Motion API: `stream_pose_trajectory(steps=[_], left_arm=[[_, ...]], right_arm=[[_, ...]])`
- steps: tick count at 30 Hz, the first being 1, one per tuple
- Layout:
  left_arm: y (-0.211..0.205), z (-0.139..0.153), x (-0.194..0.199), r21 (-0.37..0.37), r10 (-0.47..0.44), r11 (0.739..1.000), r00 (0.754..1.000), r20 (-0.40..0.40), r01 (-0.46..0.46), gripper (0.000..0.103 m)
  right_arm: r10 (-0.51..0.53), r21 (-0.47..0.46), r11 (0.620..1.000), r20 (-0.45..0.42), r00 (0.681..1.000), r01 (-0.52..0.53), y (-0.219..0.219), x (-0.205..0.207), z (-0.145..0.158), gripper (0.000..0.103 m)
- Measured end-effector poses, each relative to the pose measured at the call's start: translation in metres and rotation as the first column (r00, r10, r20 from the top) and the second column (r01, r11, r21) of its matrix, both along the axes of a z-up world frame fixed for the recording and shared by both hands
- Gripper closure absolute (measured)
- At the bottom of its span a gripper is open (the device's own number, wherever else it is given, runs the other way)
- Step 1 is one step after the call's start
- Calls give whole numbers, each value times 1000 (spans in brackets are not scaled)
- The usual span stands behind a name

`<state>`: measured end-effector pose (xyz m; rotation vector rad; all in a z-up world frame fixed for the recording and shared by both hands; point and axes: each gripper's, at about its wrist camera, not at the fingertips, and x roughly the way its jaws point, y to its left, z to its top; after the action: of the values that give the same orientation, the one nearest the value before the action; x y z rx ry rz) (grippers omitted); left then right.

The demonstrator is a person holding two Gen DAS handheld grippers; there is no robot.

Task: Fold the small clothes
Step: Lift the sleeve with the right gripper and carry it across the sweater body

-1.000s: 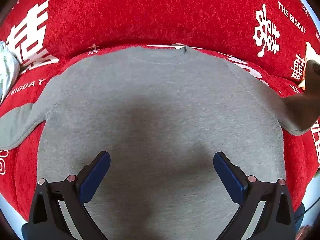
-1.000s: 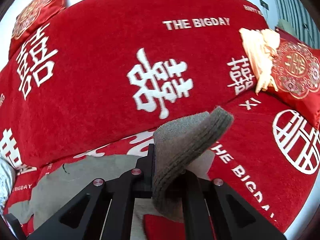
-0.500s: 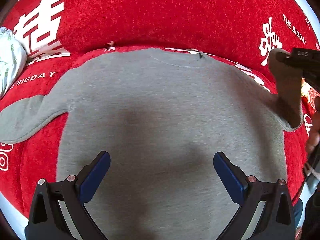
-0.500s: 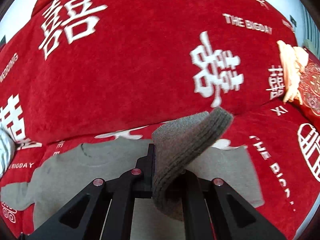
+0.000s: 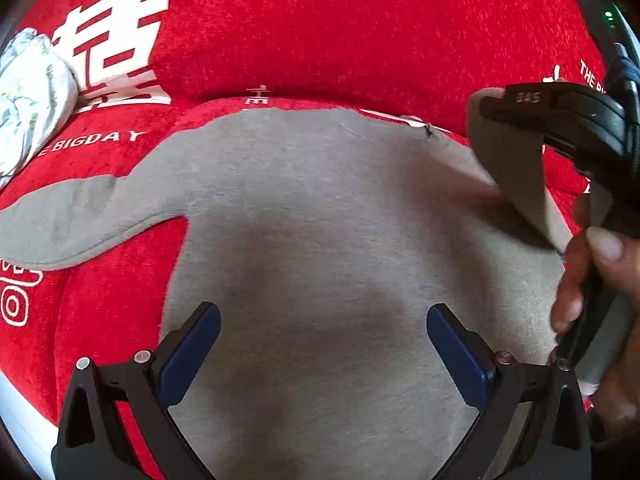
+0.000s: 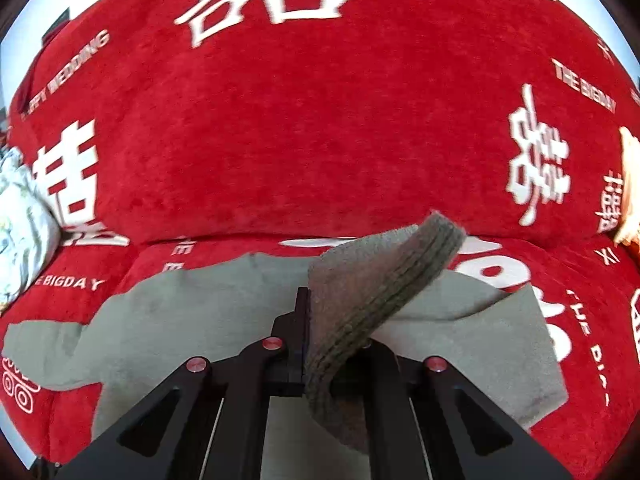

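Pinching the grey sleeve cuff [image 6: 380,288], the right claw [image 6: 320,336] is clamped; left claw [image 5: 324,344] gapes wide, empty.

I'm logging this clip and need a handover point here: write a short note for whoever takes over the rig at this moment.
Right gripper: shut on the ribbed cuff of the grey sweatshirt, sleeve lifted above the body.
Left gripper: open, empty, hovering over the lower middle of the sweatshirt.
Sweatshirt: spread flat on the red cover, neck toward the backrest. The other sleeve lies stretched out on the cover, unfolded.
Done: nothing is folded yet; one sleeve is picked up.
Left: lay the held sleeve across the body, fold the other sleeve in, then fold the body. A white patterned cloth lies at the far side.
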<state>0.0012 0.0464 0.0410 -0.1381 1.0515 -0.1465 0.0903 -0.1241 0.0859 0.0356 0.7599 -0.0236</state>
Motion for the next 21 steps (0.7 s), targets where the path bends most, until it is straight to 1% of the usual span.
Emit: stream_pose_trajectory(steps=[10,21], left_arm=[[32,14,-10,-35,58,998,998,33,-57,0],[56,8,-20,-44,103,994,994,22,-102,0]], right_arm=[[119,-3,993,-35,992,-119,54,-5,-16,97],[210,24,978,-81,974,-208,88,-15,-37,97]])
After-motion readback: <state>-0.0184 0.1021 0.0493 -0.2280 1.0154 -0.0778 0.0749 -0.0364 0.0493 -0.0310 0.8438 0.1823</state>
